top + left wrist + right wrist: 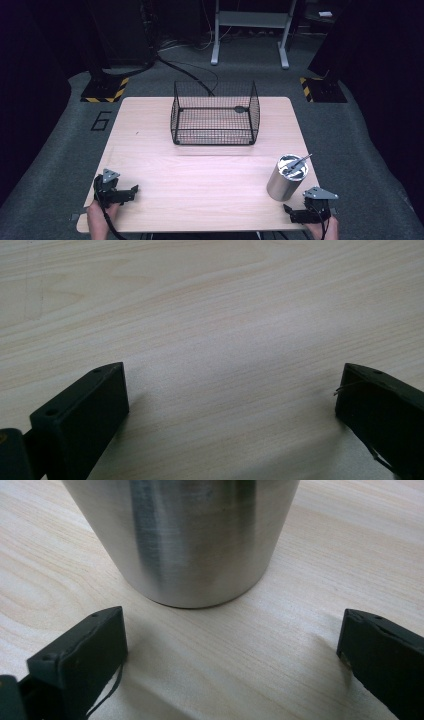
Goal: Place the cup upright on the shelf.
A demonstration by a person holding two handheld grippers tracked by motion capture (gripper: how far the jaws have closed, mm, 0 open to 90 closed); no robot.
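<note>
Two grippers rest at the near edge of the wooden table (pixel 150 150), and the steel cup (pixel 287 179) serves as the landmark; far to the left of the cup, the left gripper (pixel 131 192) lies low over bare wood, its jaws spread wide and holding nothing, as the left gripper view confirms with only grain between them; behind the cup and to its left, near the middle of the table, stands an open-topped wire basket (pixel 215 115), well apart from it; the cup itself stands upright toward the near right corner, with a thin metal utensil (pixel 299 162) leaning out over its rim; just in front of the cup sits the right gripper (pixel 290 211), jaws likewise wide apart and empty, with the cup's base (pixel 195 587) close ahead of them in the right gripper view.

Likely trouble, as I judge it: the cup looks tall, smooth and narrower at the foot, so a jaw nudging its wall before both sides close could tip or skid it toward the table's right edge; a low pinch on brushed steel may slip; the leaning utensil could shift its weight or clatter out if the cup tilts; carrying toward the basket, the wire rim could catch the cup's base.
</note>
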